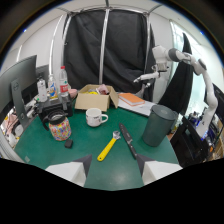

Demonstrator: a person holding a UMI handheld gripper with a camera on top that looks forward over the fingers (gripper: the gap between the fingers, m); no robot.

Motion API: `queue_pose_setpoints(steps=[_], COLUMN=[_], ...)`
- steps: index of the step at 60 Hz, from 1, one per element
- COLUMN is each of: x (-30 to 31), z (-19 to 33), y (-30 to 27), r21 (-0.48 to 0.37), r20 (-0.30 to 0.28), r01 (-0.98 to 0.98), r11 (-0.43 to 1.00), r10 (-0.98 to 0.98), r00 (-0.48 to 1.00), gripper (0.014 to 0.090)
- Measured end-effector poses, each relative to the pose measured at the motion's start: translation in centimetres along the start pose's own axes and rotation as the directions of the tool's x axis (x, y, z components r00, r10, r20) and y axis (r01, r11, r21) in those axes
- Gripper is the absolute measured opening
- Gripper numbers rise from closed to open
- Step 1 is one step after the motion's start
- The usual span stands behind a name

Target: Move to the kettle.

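On the green worktop point(95, 172), a glass jar of coloured sweets with a black lid point(59, 126) stands far left, then a white ceramic mug point(95, 117), a yellow-handled wrench point(108, 146) and a black knife point(127, 141). A tall dark grey plastic bin point(158, 125) stands right. No kettle is identifiable. The gripper point(114, 169) hangs wide open, empty.

Held level, pointing straight ahead. Gripper point(114, 172) open, nothing between the fingers. Left finger point(75, 170) and right finger point(156, 171) spread well apart, pale wedge-shaped tips tapering inward and upward to dark points. Raised, touching nothing. Holding hand out of view.
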Motion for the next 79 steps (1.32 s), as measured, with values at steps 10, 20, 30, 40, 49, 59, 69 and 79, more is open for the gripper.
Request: queue_pose_setpoints(steps=[10, 20, 30, 40, 49, 59, 69, 79], x=[0.8, 4.5, 11.7, 17.8, 20.3, 21.6, 22.2, 22.1], z=[-1.2, -2.7, -1.9, 2.2, 7.5, 12.1, 14.6, 15.4], y=[1.4, 3.9, 5.4, 3.5, 0.9, 0.0, -0.1, -0.1], r21=[-0.013, -0.041, -0.062, -0.036, 0.000, -0.018, -0.031, -0.042], r20=[0.005, -0.012, -0.094, -0.131, -0.103, -0.064, -0.038, -0.020], r01=[-0.006, -0.029, -0.017, 0.001, -0.002, 0.010, 0.009, 0.007], r11=[1.000, 0.999, 0.998, 0.999, 1.000, 1.000, 0.999, 0.999], r10=[0.006, 0.028, 0.011, -0.006, 0.002, -0.011, -0.010, -0.008], r00=[1.000, 1.000, 0.996, 0.991, 0.995, 0.998, 0.999, 1.000], gripper=[0.0856, 0.0856, 0.0857, 0.0855, 0.0857, 0.0855, 0.0855, 0.0856])
